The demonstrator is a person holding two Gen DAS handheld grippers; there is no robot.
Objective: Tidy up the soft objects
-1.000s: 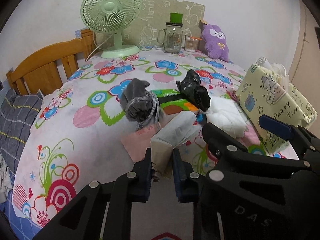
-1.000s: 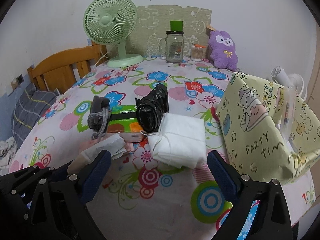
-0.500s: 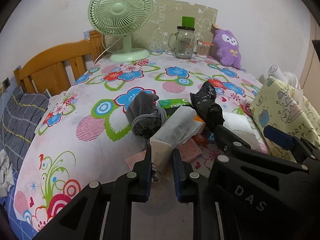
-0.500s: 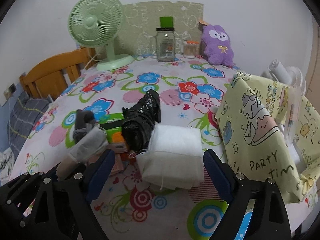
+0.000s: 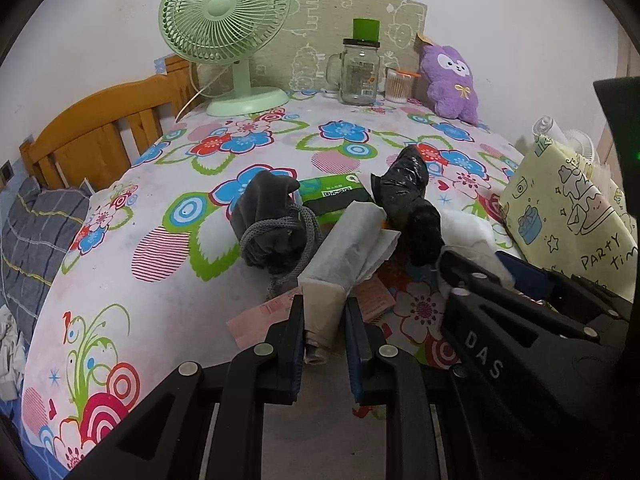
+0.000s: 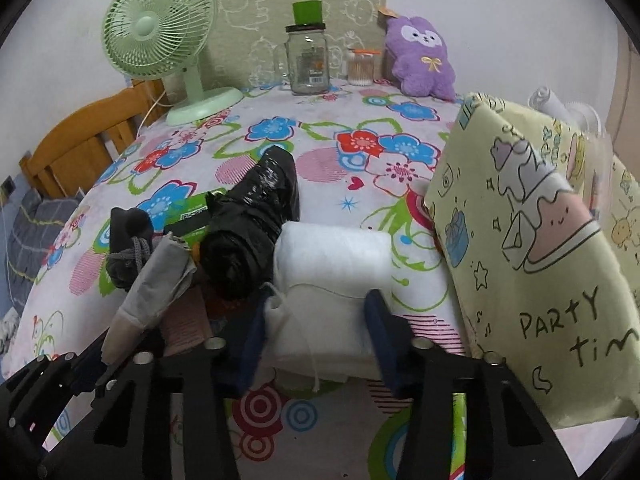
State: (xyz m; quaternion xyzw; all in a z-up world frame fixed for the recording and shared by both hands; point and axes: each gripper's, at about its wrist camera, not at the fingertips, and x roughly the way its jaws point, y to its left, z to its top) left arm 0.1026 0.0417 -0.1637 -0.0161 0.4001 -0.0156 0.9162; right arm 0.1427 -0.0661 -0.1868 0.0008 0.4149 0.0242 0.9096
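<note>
Gripping a folded cloth while wide fingers flank a white pad

Sitting at the far left of the left wrist view, a wooden bed frame (image 5: pixel 100 120) edges the flowered tablecloth (image 5: pixel 160 272). A green fan (image 5: pixel 226 12) stands at upper left. Left of centre lies a grey drawstring pouch (image 5: pixel 268 220), and just right of it a green packet (image 5: pixel 334 196). At lower centre the left gripper (image 5: pixel 323 328) is clamped on the near end of a pale folded cloth (image 5: pixel 348 248), which rises from the fingers toward the middle of the frame. Right of the cloth is a black plastic bundle (image 5: pixel 408 196), with a glass jar (image 5: pixel 358 68) and a purple plush (image 5: pixel 452 80) at the upper middle and upper right.

In the right wrist view, the same cloth (image 6: pixel 156 276) shows at lower left. At lower centre the right gripper (image 6: pixel 316 340) has its blue fingers spread wide, one on each side of a white padded bundle (image 6: pixel 332 268) on the tablecloth; whether they press it I cannot tell. A yellow party bag (image 6: pixel 532 240) fills the right side, just beside the bundle.
</note>
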